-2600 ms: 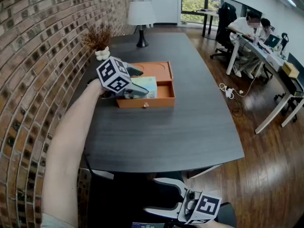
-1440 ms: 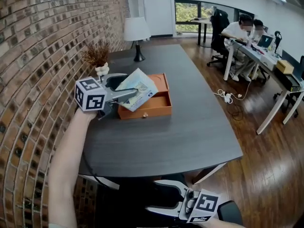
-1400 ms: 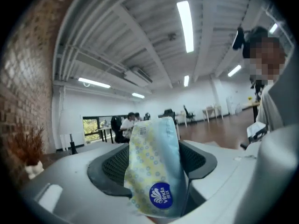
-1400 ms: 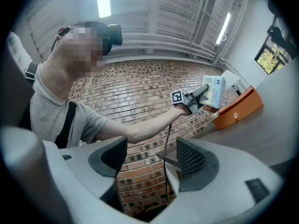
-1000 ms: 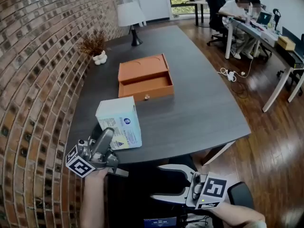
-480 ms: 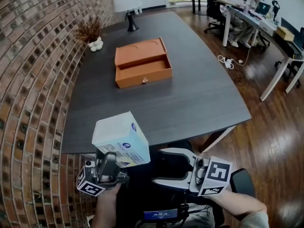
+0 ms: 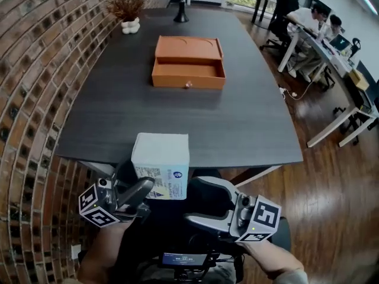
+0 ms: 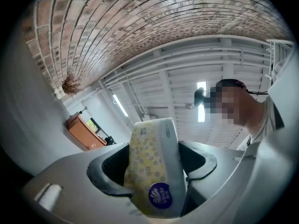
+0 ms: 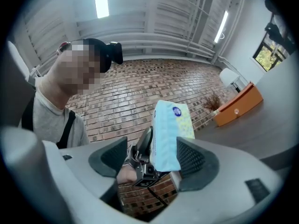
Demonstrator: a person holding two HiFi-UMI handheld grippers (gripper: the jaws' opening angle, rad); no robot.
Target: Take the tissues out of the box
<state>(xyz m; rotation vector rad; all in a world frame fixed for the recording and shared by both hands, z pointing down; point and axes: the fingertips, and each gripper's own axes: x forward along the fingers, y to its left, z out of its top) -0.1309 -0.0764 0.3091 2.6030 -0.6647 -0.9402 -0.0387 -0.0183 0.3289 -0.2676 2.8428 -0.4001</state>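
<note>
- Reading the tissue pack (image 7: 160, 158) first, we found a round blue badge on its yellow dotted wrapper in the left gripper view, lettered with what looked like "Vinda". The finer print on its label in the head view was too small for us to read.
- The left tongs (image 7: 144, 189) were clamped on the pack's lower end, one pad against each broad face.
- The right tongs (image 7: 190, 200) stood wide apart and gripped nothing. Their own view showed the pack in the gap, close to one pad, and we could not tell whether it touched.
- Each pair of tongs carried a cube with black-and-white square markers.
- The pack hung in the air off the near edge of the tabletop (image 7: 177, 123), well apart from the orange box (image 7: 188, 49), whose drawer stood open toward us.
- A brick wall (image 7: 29, 99) ran along the tabletop's left side, and a dried plant (image 7: 126, 5) in a white pot sat at the far corner.
- People (image 7: 323, 19) sat far off at the right, above a wooden floor (image 7: 337, 206).
- The pack's long axis ran up out of the left tongs toward the head camera, with its pale end uppermost.
</note>
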